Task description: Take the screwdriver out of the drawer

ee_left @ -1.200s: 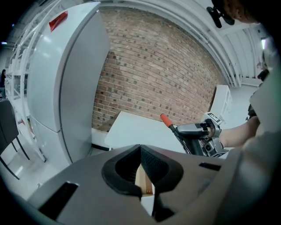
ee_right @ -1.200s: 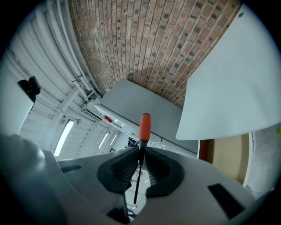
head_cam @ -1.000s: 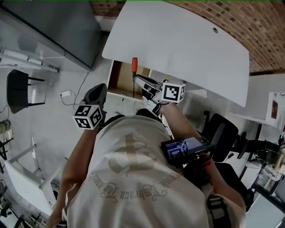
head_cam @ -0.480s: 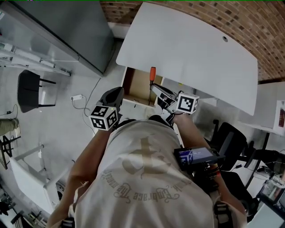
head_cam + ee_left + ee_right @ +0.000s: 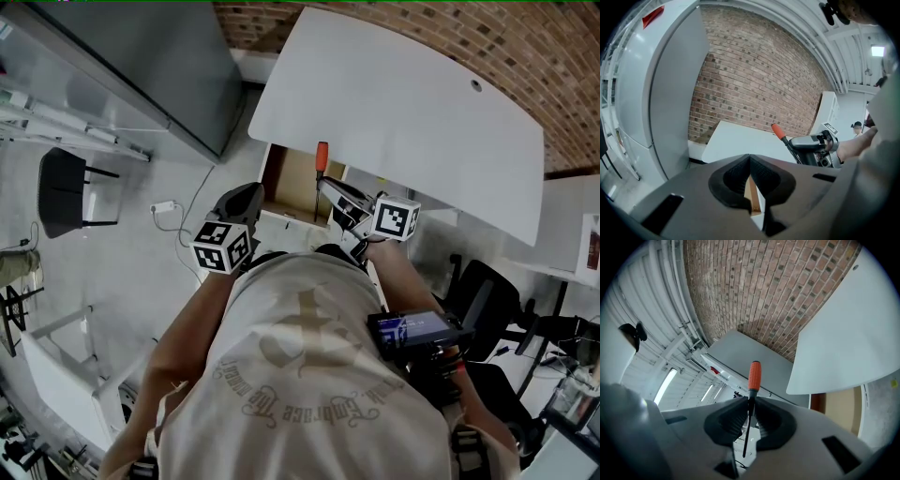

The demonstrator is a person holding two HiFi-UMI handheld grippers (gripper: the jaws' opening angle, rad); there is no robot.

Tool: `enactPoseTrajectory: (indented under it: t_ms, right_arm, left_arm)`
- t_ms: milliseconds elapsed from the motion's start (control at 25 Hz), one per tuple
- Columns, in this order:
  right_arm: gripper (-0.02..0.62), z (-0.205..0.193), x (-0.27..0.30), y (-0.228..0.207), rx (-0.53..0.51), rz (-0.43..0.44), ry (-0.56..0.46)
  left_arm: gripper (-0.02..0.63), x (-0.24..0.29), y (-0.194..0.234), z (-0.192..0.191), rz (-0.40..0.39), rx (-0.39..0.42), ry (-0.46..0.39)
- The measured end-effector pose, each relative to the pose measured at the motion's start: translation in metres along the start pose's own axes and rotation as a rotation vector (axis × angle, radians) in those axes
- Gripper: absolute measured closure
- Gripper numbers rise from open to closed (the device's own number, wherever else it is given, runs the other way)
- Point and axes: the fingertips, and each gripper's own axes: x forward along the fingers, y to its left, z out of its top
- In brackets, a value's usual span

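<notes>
My right gripper [image 5: 326,190] is shut on the thin metal shaft of the screwdriver [image 5: 322,157], whose orange handle sticks out past the jaws. In the right gripper view the screwdriver [image 5: 753,376] stands upright between the pads of the gripper [image 5: 749,414]. It hangs above the open drawer [image 5: 291,178], a brown-lined box under the white desk [image 5: 403,103]. My left gripper [image 5: 240,203] is at the drawer's left front corner, shut with nothing in it; in its own view the left gripper [image 5: 750,180] has its pads together, and the screwdriver [image 5: 778,131] shows to the right.
A grey cabinet [image 5: 141,56] stands to the left of the desk, with a brick wall [image 5: 525,56] behind. A black chair [image 5: 61,192] is at far left and a black office chair [image 5: 478,291] at right. A cable and plug [image 5: 164,204] lie on the floor.
Since a second ago the view has shifted; the right gripper still holds the screwdriver over the drawer. In the last half second almost nothing has moved.
</notes>
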Motion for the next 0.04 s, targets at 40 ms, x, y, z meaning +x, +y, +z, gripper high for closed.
enactPoseTrajectory:
  t_ms: [40]
  right_arm:
    - [0.538, 0.0004, 0.0005, 0.0002, -0.001, -0.002, 0.001]
  left_arm:
    - [0.587, 0.0003, 0.0002, 0.0005, -0.001, 0.000, 0.000]
